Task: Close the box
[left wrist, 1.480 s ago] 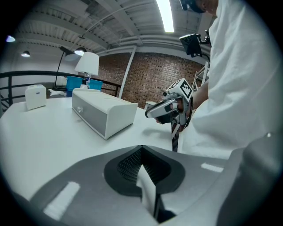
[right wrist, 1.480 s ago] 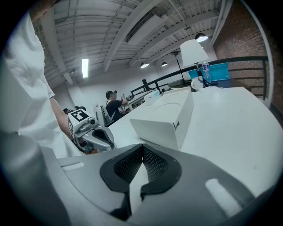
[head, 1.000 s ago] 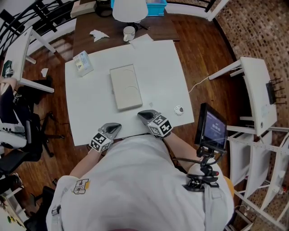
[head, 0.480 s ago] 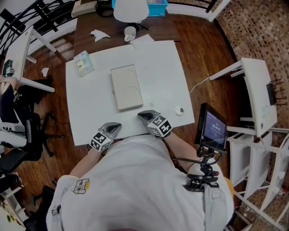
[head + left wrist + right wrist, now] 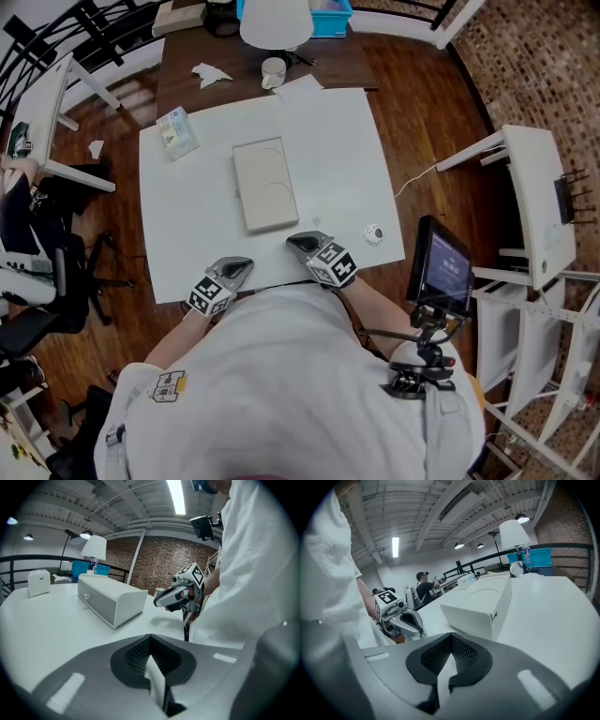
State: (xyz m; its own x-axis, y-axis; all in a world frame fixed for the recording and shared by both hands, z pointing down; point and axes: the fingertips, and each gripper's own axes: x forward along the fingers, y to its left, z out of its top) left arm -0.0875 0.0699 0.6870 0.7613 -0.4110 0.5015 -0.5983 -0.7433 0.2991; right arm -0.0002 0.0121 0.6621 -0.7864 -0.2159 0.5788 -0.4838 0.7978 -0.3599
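The white box (image 5: 264, 184) lies flat in the middle of the white table (image 5: 347, 169), its lid down; it also shows as the box (image 5: 112, 599) and the box (image 5: 480, 604) in the two gripper views. My left gripper (image 5: 236, 267) rests at the table's near edge, left of the box's near end and apart from it. My right gripper (image 5: 298, 244) sits just before the box's near end without touching it. The left gripper (image 5: 151, 641) and the right gripper (image 5: 451, 639) are each shut on nothing. Each gripper view shows the other: right gripper (image 5: 173, 596), left gripper (image 5: 405, 620).
A small packet (image 5: 175, 131) lies at the table's far left corner and a small round object (image 5: 374, 233) near its right edge. A mug (image 5: 273, 71) and a lamp (image 5: 274, 21) stand beyond the table. A tablet on a stand (image 5: 439, 267) is at my right.
Only the head view has shifted slightly; the box and both grippers stay where they were.
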